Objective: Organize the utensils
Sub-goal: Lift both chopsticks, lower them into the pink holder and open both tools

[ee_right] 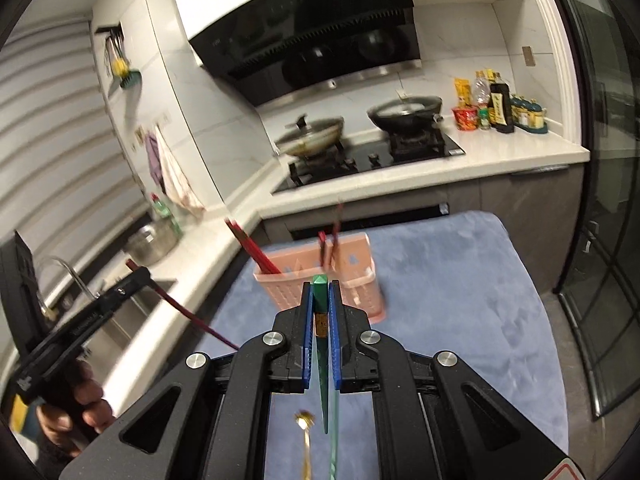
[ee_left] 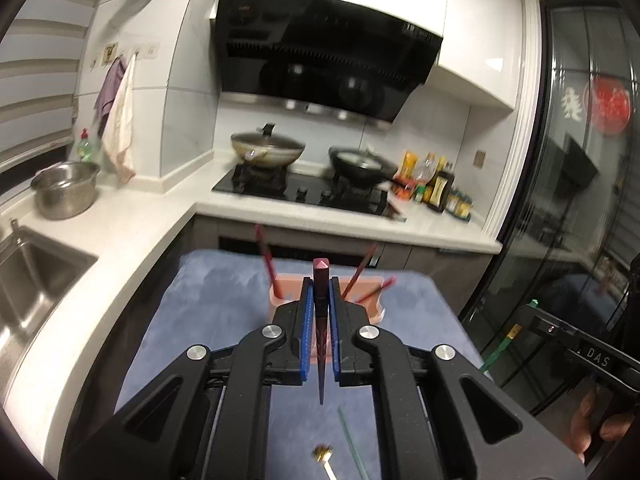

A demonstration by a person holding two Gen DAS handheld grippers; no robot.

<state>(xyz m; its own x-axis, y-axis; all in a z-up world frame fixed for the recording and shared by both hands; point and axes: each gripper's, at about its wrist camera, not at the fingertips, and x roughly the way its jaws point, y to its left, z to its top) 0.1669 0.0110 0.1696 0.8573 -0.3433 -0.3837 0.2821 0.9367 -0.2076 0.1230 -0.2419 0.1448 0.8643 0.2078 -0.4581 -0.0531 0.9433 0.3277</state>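
A dark red chopstick (ee_left: 321,308) is gripped between the blue pads (ee_left: 306,320) of the left gripper (ee_left: 321,292). The jaws are closed tight on it. Its thick end is pointed to 12 o'clock and its thin tip to 6 o'clock.

A green chopstick (ee_right: 321,312) is gripped the same way by the right gripper (ee_right: 320,296), with the jaws closed on it. Its thick end is also pointed to 12 o'clock.

A pink plastic basket with small holes (ee_right: 352,276) is seen on the soft blue mat (ee_right: 460,300), just past the tips of both grippers at 12 o'clock. More red chopsticks (ee_right: 250,246) are stood inside the basket. They are leaned toward 11 o'clock and 1 o'clock.

On the mat under the right gripper, at 6 o'clock, a small gold spoon (ee_right: 305,436) is seen. Another green chopstick (ee_right: 335,440) is laid just beside it.

In the right wrist view, the left gripper is seen at 9 o'clock with its red chopstick held out over the mat.

A white counter (ee_left: 132,232) is seen at 10 o'clock in the left wrist view, with a round steel pot (ee_left: 66,190) on it and a steel sink (ee_left: 32,272) beside it. Two pans are seen on the black stove (ee_left: 304,190).
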